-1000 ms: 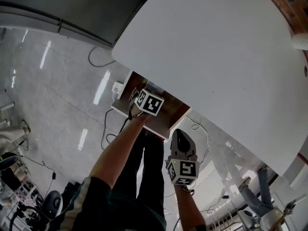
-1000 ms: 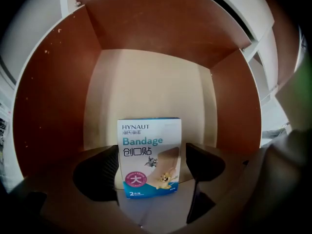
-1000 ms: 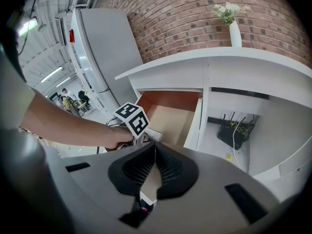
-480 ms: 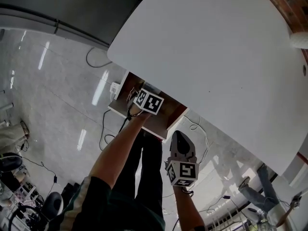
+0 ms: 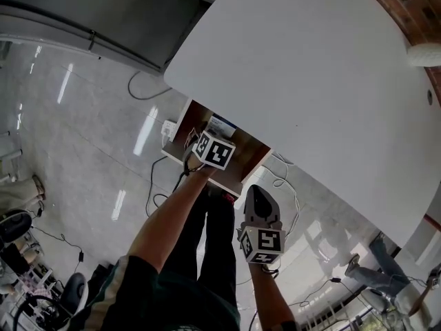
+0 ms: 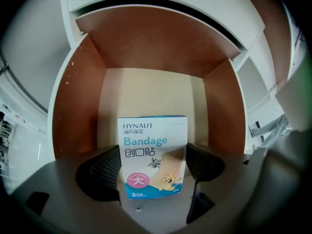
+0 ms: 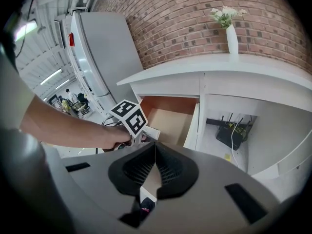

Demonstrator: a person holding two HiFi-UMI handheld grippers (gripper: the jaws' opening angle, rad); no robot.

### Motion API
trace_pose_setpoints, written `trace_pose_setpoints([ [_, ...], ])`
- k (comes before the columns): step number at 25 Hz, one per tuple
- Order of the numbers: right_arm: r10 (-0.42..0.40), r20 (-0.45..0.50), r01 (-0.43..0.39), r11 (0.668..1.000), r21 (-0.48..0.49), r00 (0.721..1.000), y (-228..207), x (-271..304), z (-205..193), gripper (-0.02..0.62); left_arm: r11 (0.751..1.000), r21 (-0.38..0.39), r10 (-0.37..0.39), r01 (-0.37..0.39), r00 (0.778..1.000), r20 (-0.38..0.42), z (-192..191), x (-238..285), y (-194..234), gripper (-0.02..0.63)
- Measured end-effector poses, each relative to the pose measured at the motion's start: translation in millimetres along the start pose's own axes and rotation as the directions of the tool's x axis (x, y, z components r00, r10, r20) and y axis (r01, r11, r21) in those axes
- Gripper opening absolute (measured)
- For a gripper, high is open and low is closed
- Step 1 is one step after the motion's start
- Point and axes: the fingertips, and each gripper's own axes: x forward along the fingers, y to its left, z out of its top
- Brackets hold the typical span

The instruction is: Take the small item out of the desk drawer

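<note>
The desk drawer (image 5: pixel 249 158) stands pulled out from under the white desk (image 5: pixel 324 81), its brown walls (image 6: pixel 73 111) and pale floor showing in the left gripper view. My left gripper (image 6: pixel 152 165) is shut on a white and blue bandage box (image 6: pixel 152 156), held upright over the drawer's front part. In the head view the left gripper (image 5: pixel 205 143) sits over the open drawer, and the box peeks out beyond it. My right gripper (image 7: pixel 154 172) is shut with nothing in it, and hangs below the drawer in the head view (image 5: pixel 260 209).
A white vase with flowers (image 7: pixel 231 35) stands on the desk by a brick wall. Cables and a black router (image 7: pixel 233 133) lie under the desk. A power strip and cords (image 5: pixel 167 126) rest on the glossy floor. Grey cabinets (image 7: pixel 102 57) stand at the left.
The left gripper with the box has stayed over the drawer while the view shifted slightly. The right gripper has hardly moved.
</note>
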Motion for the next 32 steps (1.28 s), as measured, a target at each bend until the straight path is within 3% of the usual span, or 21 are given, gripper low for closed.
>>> trace_pose_setpoints([
  [10,-0.004,0.053,0.003,1.000,0.012,0.999,31.7,-15.8,32.6,0.025,0.998,0.048,-0.042,0.040,0.999,0.032,-6.4,-51.5,-5.1,0.426],
  [19,-0.007,0.074,0.008,1.000,-0.009,0.997,42.0,-36.6,38.4,0.025,0.997,0.067,-0.039,0.035,0.998,0.059,-12.9,-99.5,-9.6,0.426],
  [25,0.004,0.083,-0.002,1.000,-0.023,0.997,59.7,-51.7,45.8,0.025,0.987,0.156,-0.051,0.040,0.996,0.068,-23.4,-139.8,-20.3,0.426],
  [32,-0.006,0.103,0.007,1.000,-0.011,0.995,63.7,-76.5,58.2,0.025,0.982,0.184,-0.064,0.046,0.994,0.094,-28.2,-184.5,-31.6,0.426],
])
